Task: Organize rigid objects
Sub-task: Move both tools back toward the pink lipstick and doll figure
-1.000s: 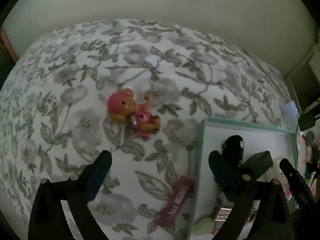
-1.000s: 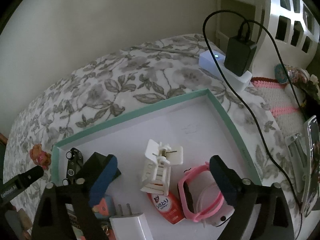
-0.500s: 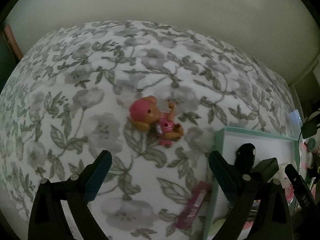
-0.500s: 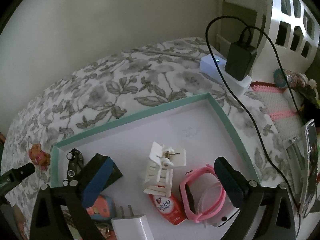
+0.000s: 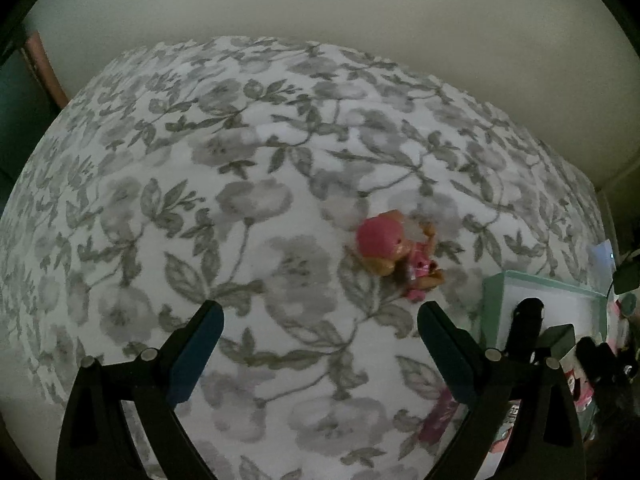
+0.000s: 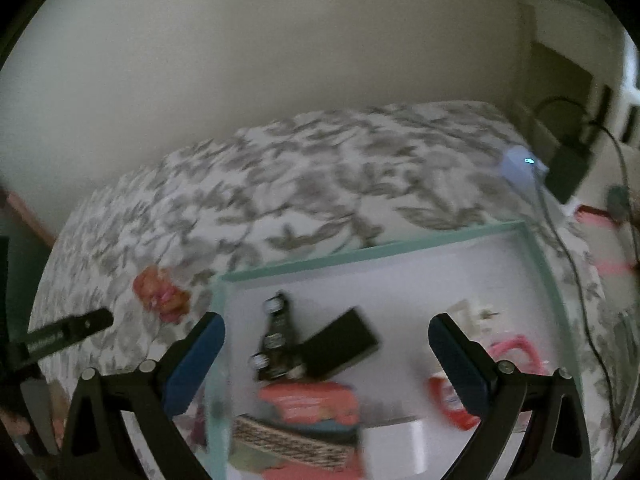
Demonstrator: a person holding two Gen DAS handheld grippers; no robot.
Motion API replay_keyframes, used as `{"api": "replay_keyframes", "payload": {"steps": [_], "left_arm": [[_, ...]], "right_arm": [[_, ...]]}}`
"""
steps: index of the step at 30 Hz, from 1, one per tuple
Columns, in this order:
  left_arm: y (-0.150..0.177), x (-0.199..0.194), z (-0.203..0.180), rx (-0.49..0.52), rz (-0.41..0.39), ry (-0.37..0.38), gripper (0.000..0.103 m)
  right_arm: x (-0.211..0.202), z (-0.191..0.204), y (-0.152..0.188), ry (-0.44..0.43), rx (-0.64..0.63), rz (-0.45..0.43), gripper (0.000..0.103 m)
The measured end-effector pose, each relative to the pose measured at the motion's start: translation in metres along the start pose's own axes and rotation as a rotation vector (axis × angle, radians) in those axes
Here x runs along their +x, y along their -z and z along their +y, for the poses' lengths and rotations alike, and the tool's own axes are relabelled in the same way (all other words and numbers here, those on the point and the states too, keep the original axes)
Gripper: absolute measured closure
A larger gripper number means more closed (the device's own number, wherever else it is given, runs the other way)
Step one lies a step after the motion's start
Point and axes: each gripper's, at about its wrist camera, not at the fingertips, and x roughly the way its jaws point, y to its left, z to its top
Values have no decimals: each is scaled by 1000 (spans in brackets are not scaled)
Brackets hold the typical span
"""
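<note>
A small pink and tan toy figure [image 5: 394, 254] lies on the floral bedspread, ahead and right of my open, empty left gripper [image 5: 318, 332]. It also shows in the right wrist view [image 6: 162, 294], left of the teal-rimmed box lid [image 6: 360, 254]. My right gripper [image 6: 326, 334] is open and empty above the lid's left part. In the lid lie a black toy car [image 6: 276, 340], a black block [image 6: 344, 342], a pink watch [image 6: 520, 354], a red and white tube [image 6: 450, 398], a white plug [image 6: 400, 446] and a white plastic part [image 6: 474, 314].
A pink bar [image 5: 438, 416] lies on the bedspread by the lid's left wall [image 5: 494, 304]. A white power strip [image 6: 520, 164] with a black adapter [image 6: 568, 174] and cable stands at the back right. A wall runs behind the bed.
My left gripper has swung left, so the toy figure now sits to its right. My right gripper has swung left over the lid toward the black car; its view is blurred.
</note>
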Motion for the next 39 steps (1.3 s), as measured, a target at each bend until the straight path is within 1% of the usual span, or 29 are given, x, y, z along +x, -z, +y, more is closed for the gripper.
{"api": "replay_keyframes", "payload": {"steps": [4,8,13,16,19,21,24,26,27,33,37,39], "left_arm": [[0,2,11,-7,16,-12,5],[1,3,22,-10,31,-14,5],[0,-2,39,-26,25,-16,5],[-1,-6,51,-28,16,-30,5],[-1,-9,62,-35,12,-30,5],[-2,-10,70,-51,12,-13,5],[-2,-12,80,-70,11,0,5],[-2,-12,84,-77,8,4,5],[-3,-13,85,-81,6,5,5],[-4,-14,87,-85,5,31,5],[-4,-13,86,-83,9,45,5],[-4,-14,86,-84,8,48,5]], "right_arm": [[9,32,7,-12,-79,30,0],[15,59,14,-64,-126,61,0],[22,91,25,-115,-184,109,0],[25,103,30,-137,-190,136,0],[26,108,32,-151,-178,152,2],[27,112,34,-157,-176,162,5],[30,119,36,-155,-193,179,12],[32,123,38,-143,-216,190,20],[33,124,39,-136,-223,193,21],[38,130,46,-112,-252,225,32],[43,134,51,-78,-275,254,42],[44,134,54,-70,-272,268,44]]}}
